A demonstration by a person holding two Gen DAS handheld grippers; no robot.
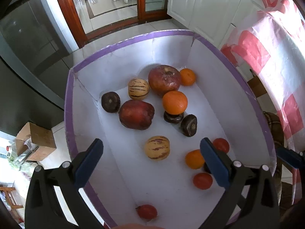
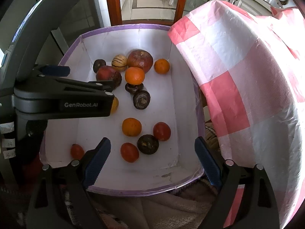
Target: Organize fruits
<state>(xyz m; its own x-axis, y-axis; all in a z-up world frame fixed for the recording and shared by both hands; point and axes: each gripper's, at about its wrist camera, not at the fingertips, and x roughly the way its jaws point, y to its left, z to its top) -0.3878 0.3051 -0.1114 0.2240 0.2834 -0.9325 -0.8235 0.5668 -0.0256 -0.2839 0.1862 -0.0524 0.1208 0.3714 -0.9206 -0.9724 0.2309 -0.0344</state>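
The left gripper [image 1: 151, 159] and right gripper [image 2: 152, 159] hover with fingers spread wide, grasping nothing, above the white purple-rimmed cardboard box [image 2: 183, 103], where oranges, red apples, tomatoes and striped melons lie loose.

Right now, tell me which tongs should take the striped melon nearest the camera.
Left. The left tongs hang open with that striped melon between their tips; the right tongs sit over tomatoes nearer the box's front wall.

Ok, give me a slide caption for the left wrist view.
Open left gripper poised above white box of mixed fruit.
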